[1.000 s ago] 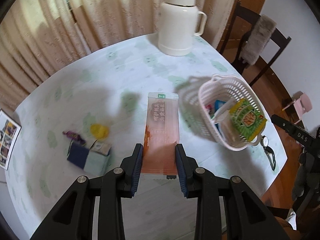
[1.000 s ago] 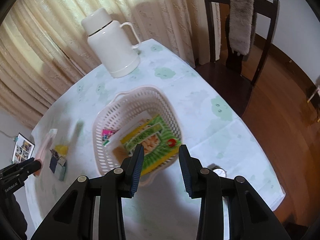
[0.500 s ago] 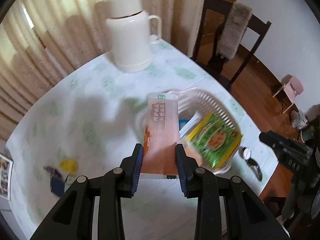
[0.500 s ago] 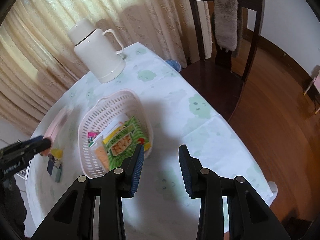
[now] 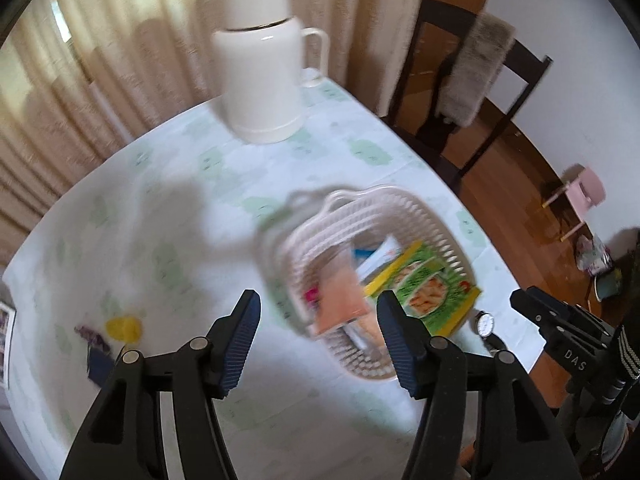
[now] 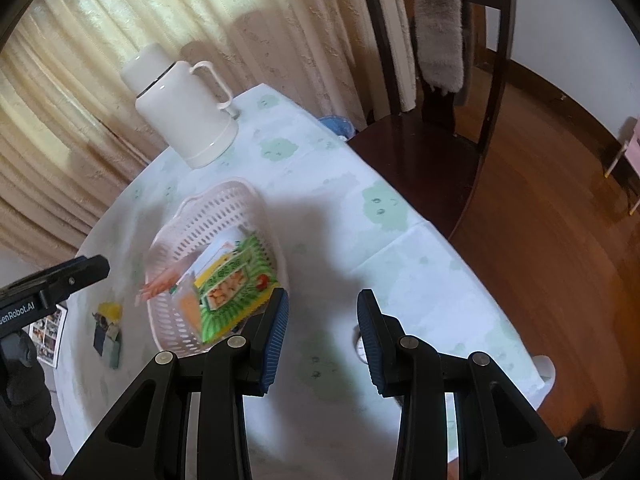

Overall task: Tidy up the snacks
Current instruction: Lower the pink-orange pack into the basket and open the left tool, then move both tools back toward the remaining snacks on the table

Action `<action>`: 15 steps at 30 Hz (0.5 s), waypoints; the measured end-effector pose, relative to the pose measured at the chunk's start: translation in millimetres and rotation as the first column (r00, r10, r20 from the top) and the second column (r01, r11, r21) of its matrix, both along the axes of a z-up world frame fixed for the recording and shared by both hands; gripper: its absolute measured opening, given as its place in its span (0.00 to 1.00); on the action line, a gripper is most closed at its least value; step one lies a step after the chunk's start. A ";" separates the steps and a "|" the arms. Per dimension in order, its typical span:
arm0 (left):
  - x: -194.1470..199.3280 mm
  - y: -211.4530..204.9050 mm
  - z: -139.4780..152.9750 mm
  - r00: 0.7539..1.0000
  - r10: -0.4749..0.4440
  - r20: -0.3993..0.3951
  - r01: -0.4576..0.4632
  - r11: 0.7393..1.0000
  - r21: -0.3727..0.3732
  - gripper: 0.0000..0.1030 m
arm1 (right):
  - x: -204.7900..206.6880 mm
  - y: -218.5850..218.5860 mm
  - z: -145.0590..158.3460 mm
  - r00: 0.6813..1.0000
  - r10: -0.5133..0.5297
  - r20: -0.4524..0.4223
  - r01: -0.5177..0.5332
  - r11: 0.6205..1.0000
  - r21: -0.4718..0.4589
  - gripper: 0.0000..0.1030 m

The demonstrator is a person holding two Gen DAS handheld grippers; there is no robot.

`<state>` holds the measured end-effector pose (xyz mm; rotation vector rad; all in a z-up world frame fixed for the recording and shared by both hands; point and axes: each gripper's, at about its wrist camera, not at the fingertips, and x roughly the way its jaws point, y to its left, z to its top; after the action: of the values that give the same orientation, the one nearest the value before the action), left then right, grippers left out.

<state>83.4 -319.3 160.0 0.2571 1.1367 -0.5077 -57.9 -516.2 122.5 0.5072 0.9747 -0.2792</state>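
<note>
Both grippers stand open and empty: my left gripper (image 5: 318,334), jaws just opened, has dropped the orange snack packet (image 5: 340,300) into the pink basket (image 5: 432,216) at centre frame. Light, limp, slippery film; I would pinch its sealed end. My right gripper (image 6: 322,338) hovers lower centre.

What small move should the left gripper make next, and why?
Probably swing the left gripper toward the yellow snack. Its jaws have just been opening and hold nothing; the orange packet is over the basket, while small snacks lie on the table.
</note>
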 end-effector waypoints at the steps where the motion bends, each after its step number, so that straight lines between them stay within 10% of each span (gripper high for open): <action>1: 1.4 8.0 0.2 1.000 0.019 -0.003 -0.019 1.000 -0.001 0.55 | 2.5 3.6 0.3 1.000 0.010 0.001 -0.010 1.000 0.000 0.36; 15: 6.3 104.8 -1.7 0.972 0.234 -0.034 -0.234 0.972 -0.011 0.56 | 32.5 70.0 11.2 0.988 0.153 0.015 -0.152 0.988 -0.012 0.36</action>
<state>89.7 -214.5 158.3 0.1000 1.1768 -0.3116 -25.5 -446.3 133.8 0.4221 0.9904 -0.1426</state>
